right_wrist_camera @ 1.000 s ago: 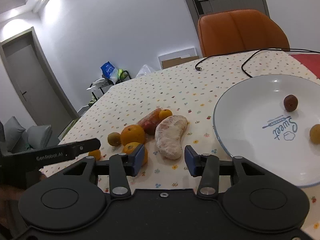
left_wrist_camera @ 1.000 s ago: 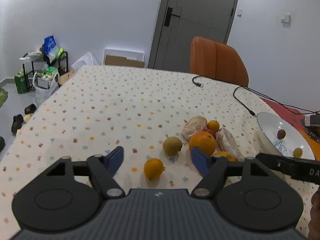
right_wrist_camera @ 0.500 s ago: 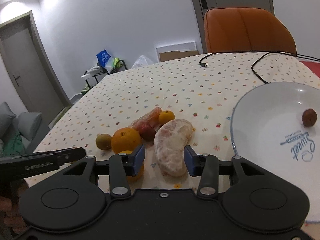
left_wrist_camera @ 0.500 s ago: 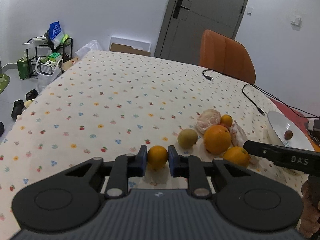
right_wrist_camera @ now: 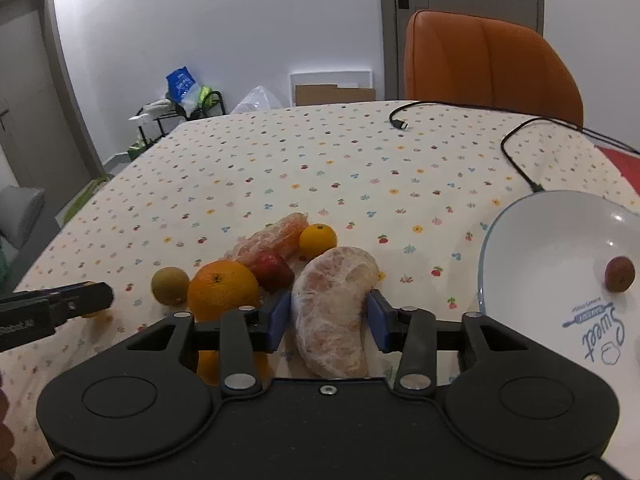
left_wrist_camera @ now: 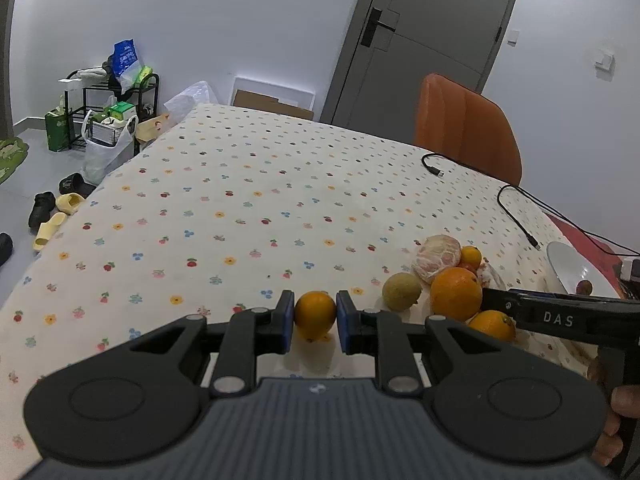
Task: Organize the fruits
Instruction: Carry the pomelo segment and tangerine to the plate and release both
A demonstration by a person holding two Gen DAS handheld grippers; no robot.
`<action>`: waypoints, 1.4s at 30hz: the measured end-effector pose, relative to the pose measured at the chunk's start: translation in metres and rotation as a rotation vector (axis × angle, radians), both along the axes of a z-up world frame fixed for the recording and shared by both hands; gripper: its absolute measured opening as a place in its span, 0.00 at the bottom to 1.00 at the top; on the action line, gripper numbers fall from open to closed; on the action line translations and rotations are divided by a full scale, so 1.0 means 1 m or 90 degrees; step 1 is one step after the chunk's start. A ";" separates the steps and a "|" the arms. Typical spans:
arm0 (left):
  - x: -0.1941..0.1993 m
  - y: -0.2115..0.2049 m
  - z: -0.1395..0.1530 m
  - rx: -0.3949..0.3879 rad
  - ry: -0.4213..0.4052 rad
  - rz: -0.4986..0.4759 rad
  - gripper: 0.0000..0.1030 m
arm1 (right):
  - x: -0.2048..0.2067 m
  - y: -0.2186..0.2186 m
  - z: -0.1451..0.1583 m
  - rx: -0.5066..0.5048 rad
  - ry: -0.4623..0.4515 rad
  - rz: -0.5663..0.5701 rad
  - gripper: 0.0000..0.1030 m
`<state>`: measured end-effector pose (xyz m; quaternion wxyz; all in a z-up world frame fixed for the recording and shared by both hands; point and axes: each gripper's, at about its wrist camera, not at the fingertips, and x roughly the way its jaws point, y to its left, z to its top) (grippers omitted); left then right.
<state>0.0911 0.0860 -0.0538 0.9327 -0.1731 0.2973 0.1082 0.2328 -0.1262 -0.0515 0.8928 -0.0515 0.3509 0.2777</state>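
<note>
My left gripper (left_wrist_camera: 315,322) is shut on a small orange (left_wrist_camera: 315,314) just above the flowered tablecloth (left_wrist_camera: 248,216). To its right lie a green-brown fruit (left_wrist_camera: 401,291), a big orange (left_wrist_camera: 456,293) and another orange (left_wrist_camera: 492,325). My right gripper (right_wrist_camera: 329,322) is open, its blue fingers on either side of a peeled pomelo piece (right_wrist_camera: 334,304) on the cloth. Beside it sit the big orange (right_wrist_camera: 223,290), a red fruit (right_wrist_camera: 272,272), a small tangerine (right_wrist_camera: 318,239) and a wrapped peeled piece (right_wrist_camera: 268,240). The white plate (right_wrist_camera: 552,248) at the right holds a small brown fruit (right_wrist_camera: 619,274).
An orange chair (right_wrist_camera: 488,60) stands at the table's far side. Two black cables (right_wrist_camera: 516,160) run across the cloth toward the plate. A red mat (right_wrist_camera: 620,160) lies at the right edge. A rack with bags (left_wrist_camera: 108,112) and shoes stand on the floor to the left.
My left gripper closed on the small orange and holds it. My right gripper moved forward, so the pomelo piece now lies between its open fingers.
</note>
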 end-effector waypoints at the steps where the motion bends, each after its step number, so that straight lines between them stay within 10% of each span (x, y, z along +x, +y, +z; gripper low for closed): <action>1: 0.000 0.000 0.000 0.000 0.000 0.001 0.20 | 0.001 0.000 0.000 0.001 0.000 0.000 0.37; 42: 0.035 -0.116 0.053 0.038 -0.060 -0.163 0.20 | -0.039 -0.144 0.060 0.151 -0.111 -0.097 0.35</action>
